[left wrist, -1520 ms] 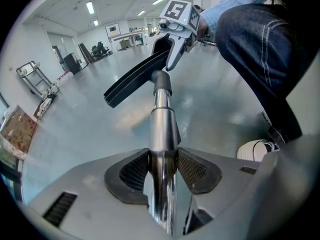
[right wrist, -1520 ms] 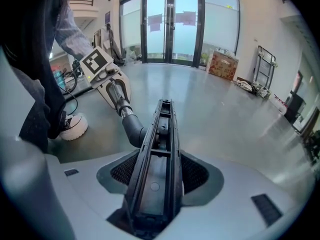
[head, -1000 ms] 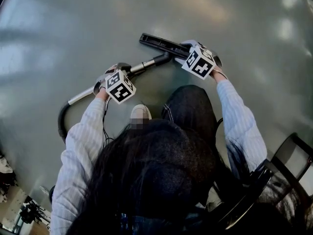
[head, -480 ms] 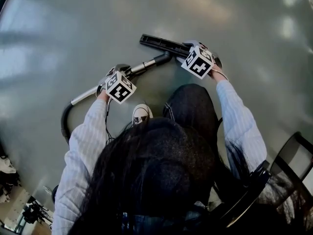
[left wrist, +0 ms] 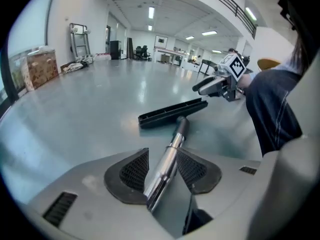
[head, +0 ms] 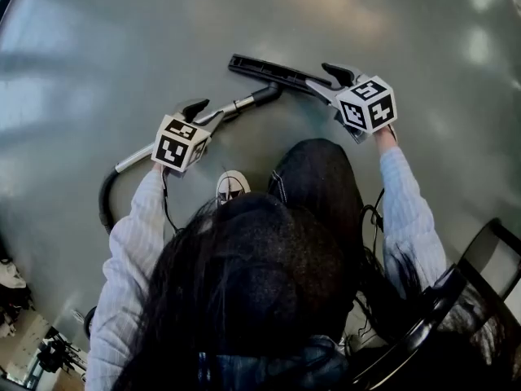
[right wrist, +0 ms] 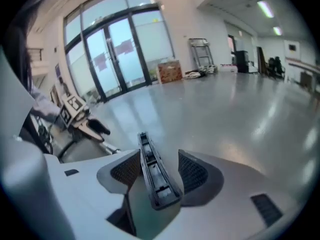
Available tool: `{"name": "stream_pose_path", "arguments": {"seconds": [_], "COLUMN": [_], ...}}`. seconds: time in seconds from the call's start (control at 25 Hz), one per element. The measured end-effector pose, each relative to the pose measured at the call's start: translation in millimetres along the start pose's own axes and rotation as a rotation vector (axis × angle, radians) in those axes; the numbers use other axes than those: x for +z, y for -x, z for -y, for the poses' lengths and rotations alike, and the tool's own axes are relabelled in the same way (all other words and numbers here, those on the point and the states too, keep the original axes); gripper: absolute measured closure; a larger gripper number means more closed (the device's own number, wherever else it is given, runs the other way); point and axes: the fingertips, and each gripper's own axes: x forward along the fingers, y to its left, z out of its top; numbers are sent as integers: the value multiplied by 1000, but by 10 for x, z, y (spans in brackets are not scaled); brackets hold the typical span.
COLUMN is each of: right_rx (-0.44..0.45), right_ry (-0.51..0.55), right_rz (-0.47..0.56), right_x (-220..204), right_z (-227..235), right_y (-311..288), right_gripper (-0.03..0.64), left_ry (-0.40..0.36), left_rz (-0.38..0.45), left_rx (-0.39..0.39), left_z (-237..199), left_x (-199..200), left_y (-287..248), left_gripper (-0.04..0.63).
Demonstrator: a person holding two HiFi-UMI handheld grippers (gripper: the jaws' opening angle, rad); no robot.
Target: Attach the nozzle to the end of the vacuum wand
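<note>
Nozzle [head: 269,72] sits on end of wand [head: 244,102], both lying on floor [head: 122,39].

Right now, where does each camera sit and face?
Head view: on the person's head, facing steeply down at wand and nozzle; shows hair, sleeves, left tongs, right tongs.
Left gripper view: on the left tongs, facing along the wand to the nozzle; shows a trouser leg.
Right gripper view: on the right tongs, facing along the nozzle toward glass doors; shows the left tongs.
Shared: the nozzle.
</note>
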Motion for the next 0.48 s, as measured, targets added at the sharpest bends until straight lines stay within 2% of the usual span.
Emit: {"name": "stream_pose_path", "arguments": {"seconds": [0.08,0.12,0.16,0.2,0.28,0.32,0.48], "right_rx": [2,1,0,-3,-12,-11,3], "right_ry": [-113,-137,-144,-144,-157,-171,-221], "right_rz": [71,94,111,128,164,179,177], "right_x": [97,151,211,274,391,439,539], "right_z": [33,27,4,-30,-121,-186,-487], "right_y": [-59,-87,-113,-140,-191,-211,-222], "right_gripper": [376,376,385,412,542,585,608], "left_ry": [60,84,105,126,171,200,354], "left_rz": [44,64,84,101,112,108,94], "left_rx": [0,7,19,32,50,59,113], "left_z": [-10,-13,-25,-44,-70,-78,-119], "left_x": [90,137,180,212,214,189,97], "left_y": [-50,-64,-68,-66,-50,-23,227], "left_gripper": [426,443,491,569,584,586,591]}}
